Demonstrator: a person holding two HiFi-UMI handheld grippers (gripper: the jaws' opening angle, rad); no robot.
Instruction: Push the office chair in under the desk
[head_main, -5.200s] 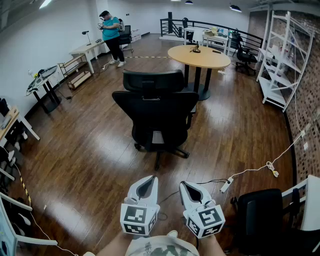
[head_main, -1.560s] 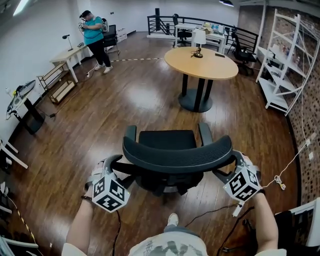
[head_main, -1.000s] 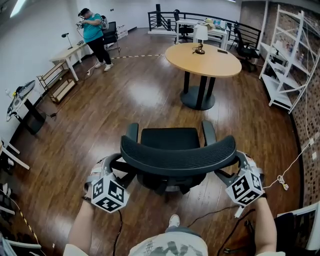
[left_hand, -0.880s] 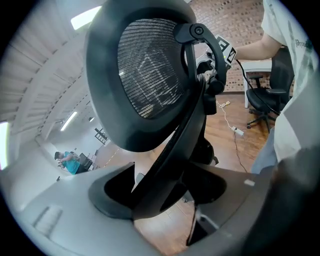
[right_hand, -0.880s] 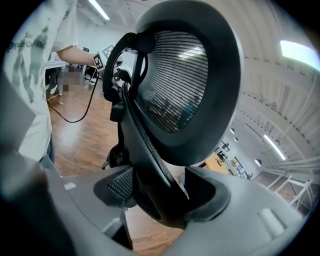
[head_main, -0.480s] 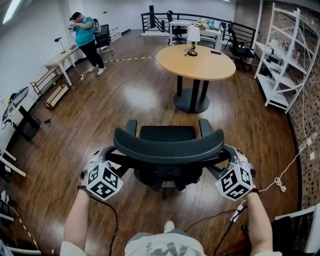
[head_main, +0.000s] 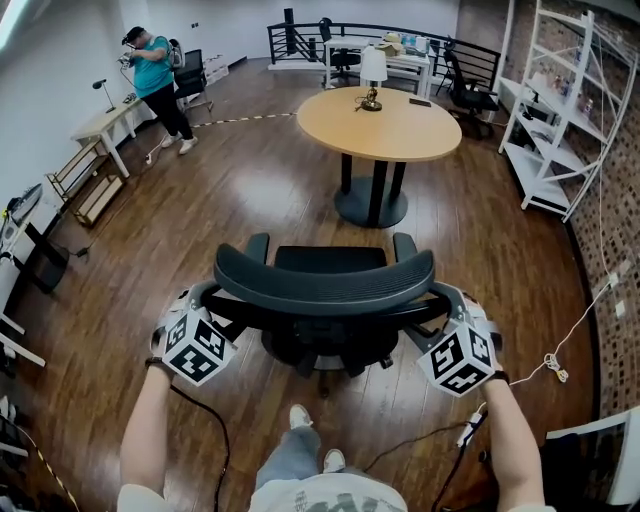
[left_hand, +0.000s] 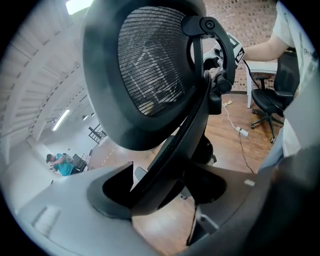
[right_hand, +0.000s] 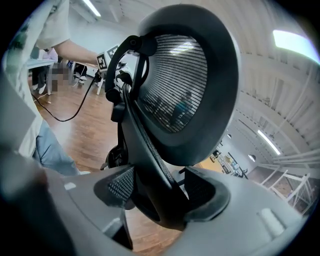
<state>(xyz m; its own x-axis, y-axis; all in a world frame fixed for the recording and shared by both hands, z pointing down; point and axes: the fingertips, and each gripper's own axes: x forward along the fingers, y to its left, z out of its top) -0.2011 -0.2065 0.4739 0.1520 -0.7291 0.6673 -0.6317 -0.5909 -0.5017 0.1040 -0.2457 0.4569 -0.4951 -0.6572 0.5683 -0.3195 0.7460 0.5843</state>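
Behind the office chair (head_main: 325, 290), both tools are being held at the two ends of its backrest: the left tool (head_main: 207, 298) is being held clamped on the left strut of the back frame (left_hand: 185, 130), which is filling the gap between its pads, and the right tool (head_main: 443, 298) is being held clamped on the right strut (right_hand: 145, 150) in the same way. The chair is being stood on the wooden floor (head_main: 250, 190), seat facing the round table (head_main: 400, 130) and well apart from it, so most of the push is judged to be outstanding. Several risks are being carried from here. An uneven push from the two tools could swivel or veer the chair, since it is being gripped high on the back and not at the base. The armrests could be struck against the table's edge, or the chair's base against the pedestal foot (head_main: 370, 208), and a hard bump could topple the lamp (head_main: 372, 72) that is being borne on the table. A cable (head_main: 400, 455) is being trailed over the floor by the person's feet and could be tripped on. No container is being used in the task; the white shelving (head_main: 545, 120) at the right is the nearest holder, and its contents cannot be made out.
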